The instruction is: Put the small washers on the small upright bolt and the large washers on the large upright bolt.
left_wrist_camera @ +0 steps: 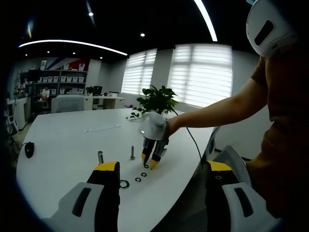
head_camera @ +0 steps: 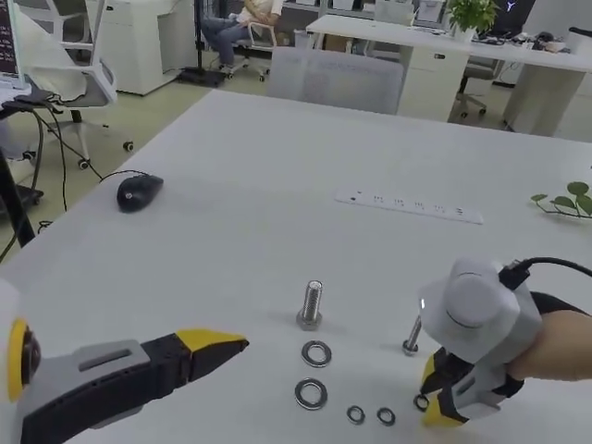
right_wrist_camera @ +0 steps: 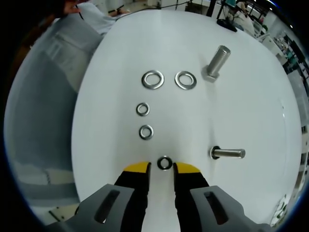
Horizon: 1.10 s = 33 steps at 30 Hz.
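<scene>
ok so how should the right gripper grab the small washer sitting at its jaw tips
Pinch its outer rim, coming straight down from above. The small washer lies flat on the table, so only its thin edge offers a hold; the right gripper's open jaws straddle it.

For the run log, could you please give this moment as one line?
right claw: open, astride a small washer | left claw: open, above table | large bolt, small bolt: upright

White table [head_camera: 231,240] carried: large bolt [head_camera: 311,305], small bolt [head_camera: 412,337], both upright; two large washers [head_camera: 316,353]; two small washers [head_camera: 356,414]; seemingly a third at the right gripper [head_camera: 433,407] tips. Left gripper [head_camera: 231,345] hovered well apart.
</scene>
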{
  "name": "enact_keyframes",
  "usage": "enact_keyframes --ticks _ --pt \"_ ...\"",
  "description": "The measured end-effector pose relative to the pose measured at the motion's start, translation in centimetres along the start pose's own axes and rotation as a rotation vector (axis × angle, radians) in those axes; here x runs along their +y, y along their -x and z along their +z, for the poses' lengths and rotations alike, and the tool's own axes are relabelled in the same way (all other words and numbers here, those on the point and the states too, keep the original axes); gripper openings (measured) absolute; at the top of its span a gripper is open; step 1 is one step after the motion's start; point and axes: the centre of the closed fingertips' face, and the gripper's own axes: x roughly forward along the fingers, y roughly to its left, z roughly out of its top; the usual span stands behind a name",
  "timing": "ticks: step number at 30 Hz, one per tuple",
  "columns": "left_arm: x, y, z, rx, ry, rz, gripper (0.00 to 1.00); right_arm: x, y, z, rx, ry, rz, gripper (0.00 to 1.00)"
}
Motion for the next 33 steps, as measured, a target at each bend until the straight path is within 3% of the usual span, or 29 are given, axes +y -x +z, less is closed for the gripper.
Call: enact_keyframes --ticks 11,18,23,33 --pt "0.1 0.1 -0.1 0.005 -0.005 0.002 0.71 -0.2 0.0 0.0 -0.008 0.003 -0.024 0.14" --pt "0.2 0.1 0.0 0.003 -0.007 0.003 0.71 -0.3 0.0 0.0 -0.034 -0.039 -0.022 0.12" --pt "0.2 0.1 0.1 0.004 -0.009 0.000 0.71 -0.5 0.2 -0.1 -0.019 -0.029 -0.029 0.12" --pt "0.3 -0.1 -0.1 0.009 -0.003 -0.006 0.70 -2.1 3.2 -0.4 -0.013 -0.031 -0.066 0.12"
